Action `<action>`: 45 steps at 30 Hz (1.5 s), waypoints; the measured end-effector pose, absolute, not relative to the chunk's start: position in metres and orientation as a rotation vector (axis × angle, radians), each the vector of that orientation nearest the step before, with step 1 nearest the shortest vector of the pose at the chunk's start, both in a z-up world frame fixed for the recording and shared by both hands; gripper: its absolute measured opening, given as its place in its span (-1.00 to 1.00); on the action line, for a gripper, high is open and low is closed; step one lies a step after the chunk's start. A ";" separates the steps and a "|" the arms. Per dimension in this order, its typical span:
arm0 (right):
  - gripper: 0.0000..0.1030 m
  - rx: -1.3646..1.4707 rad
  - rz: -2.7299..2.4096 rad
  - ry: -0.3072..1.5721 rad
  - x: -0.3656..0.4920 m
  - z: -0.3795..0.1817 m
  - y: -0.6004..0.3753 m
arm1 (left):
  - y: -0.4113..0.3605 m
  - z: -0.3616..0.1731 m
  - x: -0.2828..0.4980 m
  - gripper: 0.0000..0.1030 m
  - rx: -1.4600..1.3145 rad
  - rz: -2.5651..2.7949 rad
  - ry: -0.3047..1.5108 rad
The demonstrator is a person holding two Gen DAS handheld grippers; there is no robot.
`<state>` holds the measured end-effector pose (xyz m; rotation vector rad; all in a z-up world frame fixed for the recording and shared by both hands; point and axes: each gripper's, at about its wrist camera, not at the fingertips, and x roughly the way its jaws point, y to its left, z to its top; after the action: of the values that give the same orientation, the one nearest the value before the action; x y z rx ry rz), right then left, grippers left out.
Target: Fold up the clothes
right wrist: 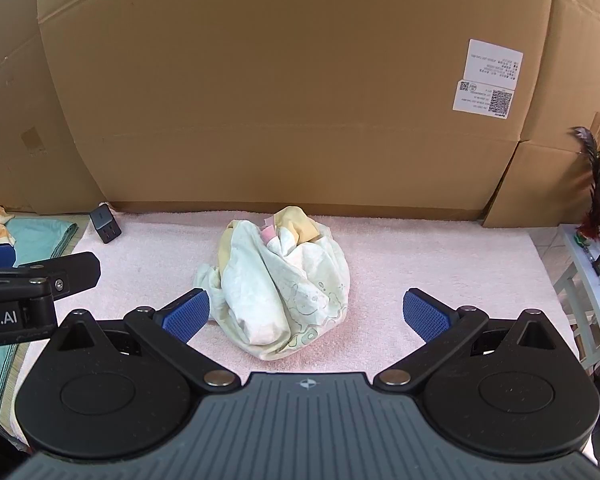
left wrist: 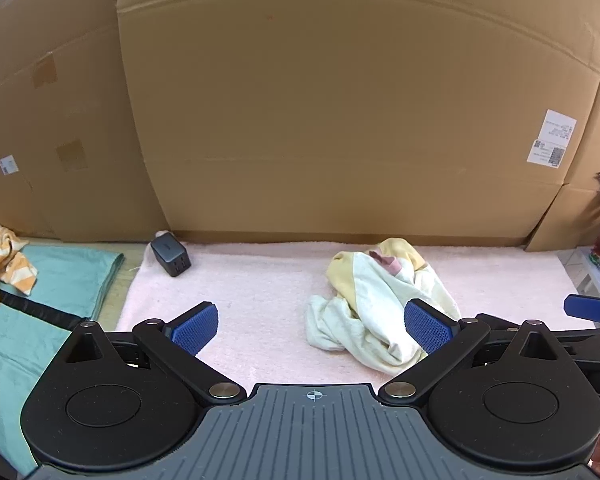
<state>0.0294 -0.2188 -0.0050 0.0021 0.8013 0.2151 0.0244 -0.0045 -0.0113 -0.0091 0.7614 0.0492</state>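
Folding not yet begun: the garment is a crumpled heap and both tools are empty.

The pale yellow-and-white garment [right wrist: 280, 284] lies bunched on the pink towel [right wrist: 440, 256] covering the table, ahead of the right hand-held gripper [right wrist: 316, 316] and toward the right finger of the left hand-held gripper [left wrist: 314, 328]; both have jaws spread wide, holding nothing. Spreading flat and every fold remain. No container shows; the orange striped cloth [left wrist: 0, 264] on the teal cloth [left wrist: 52, 280] at left may be waiting laundry, though that edge is distorted.
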 end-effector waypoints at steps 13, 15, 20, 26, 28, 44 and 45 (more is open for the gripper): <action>1.00 -0.009 0.198 0.812 0.027 -0.006 -0.213 | 0.002 -0.018 0.021 1.00 -0.015 0.029 0.770; 1.00 -0.010 0.194 0.813 0.027 -0.006 -0.212 | 0.003 -0.018 0.021 1.00 -0.015 0.028 0.771; 1.00 -0.014 0.184 0.817 0.025 -0.006 -0.209 | 0.004 -0.020 0.023 1.00 -0.008 0.023 0.773; 1.00 -0.023 0.195 0.820 0.027 -0.006 -0.213 | 0.006 -0.022 0.025 1.00 -0.009 0.016 0.776; 1.00 -0.023 0.193 0.820 0.027 -0.006 -0.212 | 0.008 -0.022 0.025 1.00 -0.007 0.012 0.775; 1.00 -0.030 0.166 0.821 0.023 -0.004 -0.202 | 0.025 -0.025 0.027 1.00 0.006 -0.031 0.783; 1.00 -0.031 0.162 0.821 0.021 -0.004 -0.201 | 0.025 -0.026 0.027 1.00 0.007 -0.034 0.784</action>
<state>0.0215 -0.2006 -0.0036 -0.0311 0.8212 0.1621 0.0274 0.0254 -0.0257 0.0074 0.7836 -0.0344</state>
